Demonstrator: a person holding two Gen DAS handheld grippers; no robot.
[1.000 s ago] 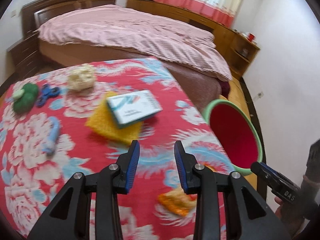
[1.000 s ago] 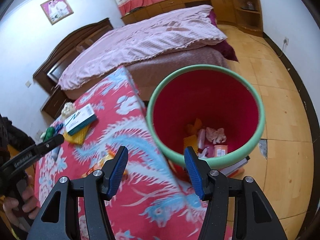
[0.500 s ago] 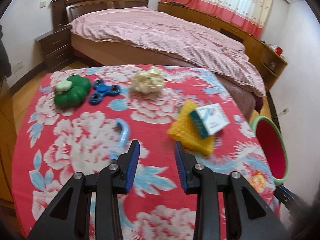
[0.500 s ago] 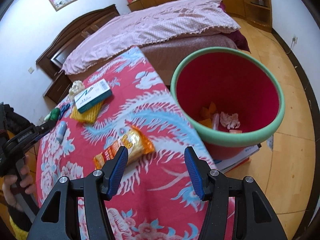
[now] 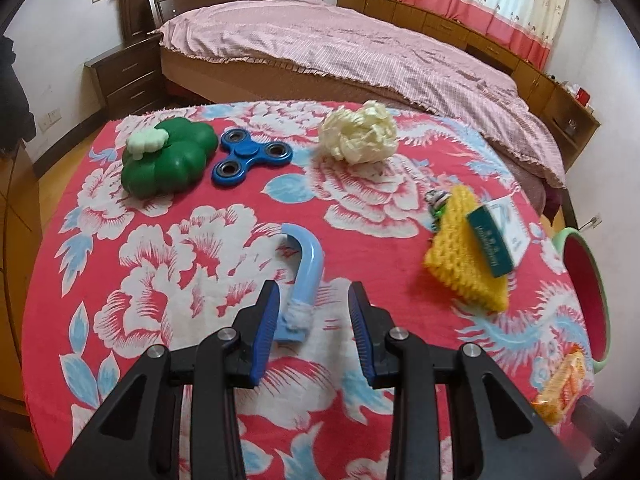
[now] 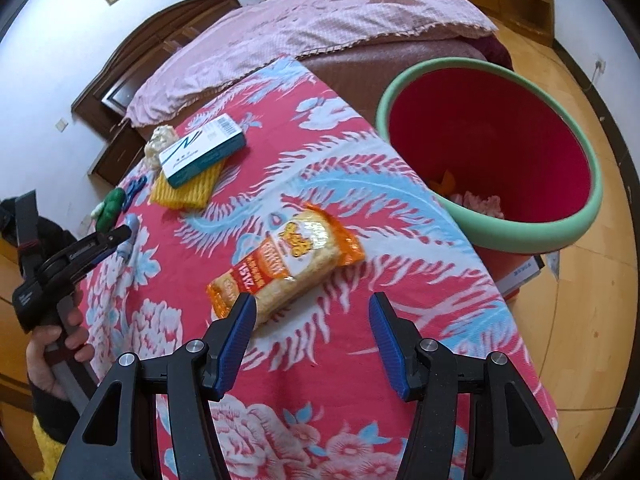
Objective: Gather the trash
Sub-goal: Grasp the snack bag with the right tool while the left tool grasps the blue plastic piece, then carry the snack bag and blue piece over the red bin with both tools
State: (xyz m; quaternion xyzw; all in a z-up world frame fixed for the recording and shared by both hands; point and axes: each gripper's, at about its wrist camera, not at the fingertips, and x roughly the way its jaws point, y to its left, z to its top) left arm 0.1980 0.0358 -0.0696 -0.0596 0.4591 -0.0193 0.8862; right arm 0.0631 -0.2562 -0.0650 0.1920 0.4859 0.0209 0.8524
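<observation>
Snack wrapper (image 6: 286,264) lies just ahead of open right tool (image 6: 312,318).

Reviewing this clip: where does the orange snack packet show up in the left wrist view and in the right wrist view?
Left wrist view: the orange snack packet lies at the lower right edge, on the floral cloth just below the bin.
Right wrist view: the packet lies near the centre, just ahead of the right gripper.
Shared landmark: the green-rimmed red bin, right of the packet in both.
</observation>
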